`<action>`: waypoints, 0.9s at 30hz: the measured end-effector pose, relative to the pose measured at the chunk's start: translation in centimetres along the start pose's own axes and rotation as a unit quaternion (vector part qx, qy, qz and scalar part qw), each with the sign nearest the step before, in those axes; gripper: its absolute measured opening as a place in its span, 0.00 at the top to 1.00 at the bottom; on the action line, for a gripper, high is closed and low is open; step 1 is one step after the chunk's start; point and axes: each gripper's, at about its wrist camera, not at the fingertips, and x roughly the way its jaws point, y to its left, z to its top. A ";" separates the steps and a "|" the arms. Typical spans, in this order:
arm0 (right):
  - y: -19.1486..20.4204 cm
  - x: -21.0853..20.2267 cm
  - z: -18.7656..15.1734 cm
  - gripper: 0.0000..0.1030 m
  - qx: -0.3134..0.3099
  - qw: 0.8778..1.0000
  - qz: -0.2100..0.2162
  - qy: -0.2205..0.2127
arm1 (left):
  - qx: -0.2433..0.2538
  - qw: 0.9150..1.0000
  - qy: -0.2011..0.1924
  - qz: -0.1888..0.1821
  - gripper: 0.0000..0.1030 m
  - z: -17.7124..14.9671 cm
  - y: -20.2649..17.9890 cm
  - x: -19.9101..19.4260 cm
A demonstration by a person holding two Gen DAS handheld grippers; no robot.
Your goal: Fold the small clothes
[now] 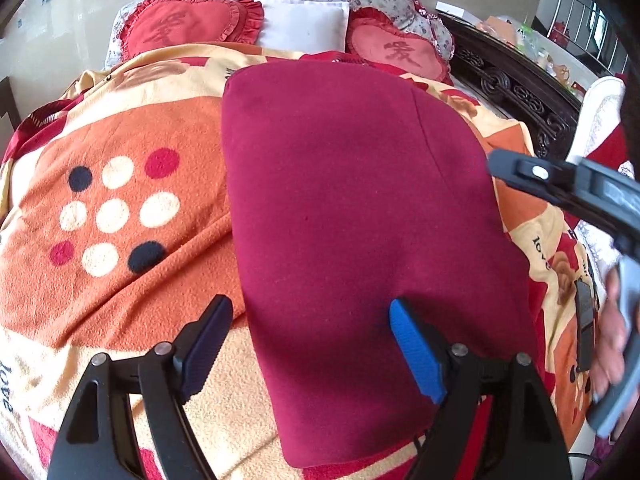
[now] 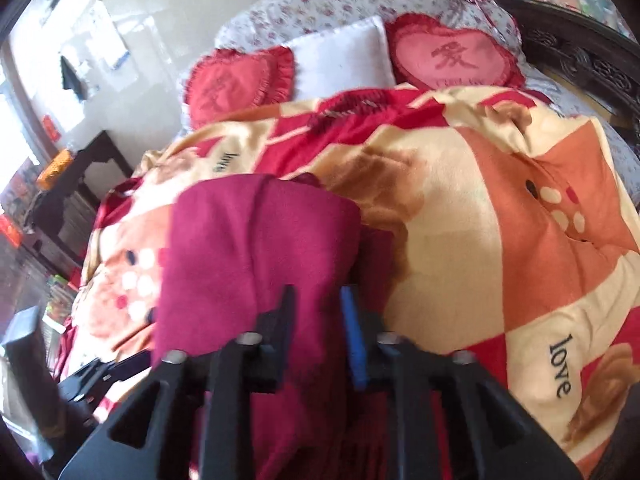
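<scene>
Now the dark red cloth (image 1: 352,240) lies flat on the blanket (image 1: 120,220), long axis running near to far. My left gripper (image 1: 310,346) gapes wide over its near left edge, empty; my right gripper (image 2: 316,336) is narrowed around a raised fold.

Maroon garment (image 1: 360,216): matt, soft knit cloth.
Blanket (image 1: 132,216): nubbly fleece.
Bed frame (image 1: 516,92): dark carved wood, slight sheen.
Left gripper (image 1: 310,350): matt black plastic, ribbed pads, metal rivets.

Both wrist views close over bed, facing pillows (image 1: 304,24), blanket (image 1: 120,128) shared
</scene>
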 end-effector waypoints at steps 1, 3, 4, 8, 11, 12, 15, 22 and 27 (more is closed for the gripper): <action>0.4 -0.4 -0.3 0.80 -0.005 1.000 0.008 -0.001 | 0.001 1.000 -0.001 0.001 0.18 0.0 -0.1 0.0; 1.3 -0.8 -1.1 0.80 -0.022 1.000 0.011 0.006 | 0.004 1.000 -0.002 0.003 0.18 0.0 -0.2 0.0; 1.5 -0.7 -1.5 0.80 -0.029 0.999 0.003 0.012 | 0.004 1.000 -0.002 0.004 0.18 0.0 -0.3 0.0; 0.7 1.0 -3.0 0.80 -0.032 0.998 -0.027 0.038 | 0.005 1.000 -0.003 0.004 0.18 -0.1 -0.4 0.1; -0.6 2.5 -3.9 0.83 -0.035 0.998 -0.039 0.036 | 0.007 1.000 0.000 0.004 0.18 -0.2 -0.5 0.2; -1.0 2.8 -4.2 0.83 -0.037 0.998 -0.044 0.031 | 0.009 1.000 0.000 0.005 0.18 -0.2 -0.6 0.2; -1.8 3.0 -4.3 0.83 -0.013 0.999 -0.030 0.027 | 0.011 1.000 -0.002 0.006 0.18 -0.3 -0.7 0.3; -3.1 1.7 -4.3 0.73 0.044 0.998 0.031 0.014 | -0.035 0.997 0.003 -0.068 0.17 -0.1 1.7 -0.1; -4.1 1.6 -3.8 0.54 0.072 0.995 0.069 0.000 | -0.077 0.992 -0.003 -0.095 0.11 0.2 4.1 0.3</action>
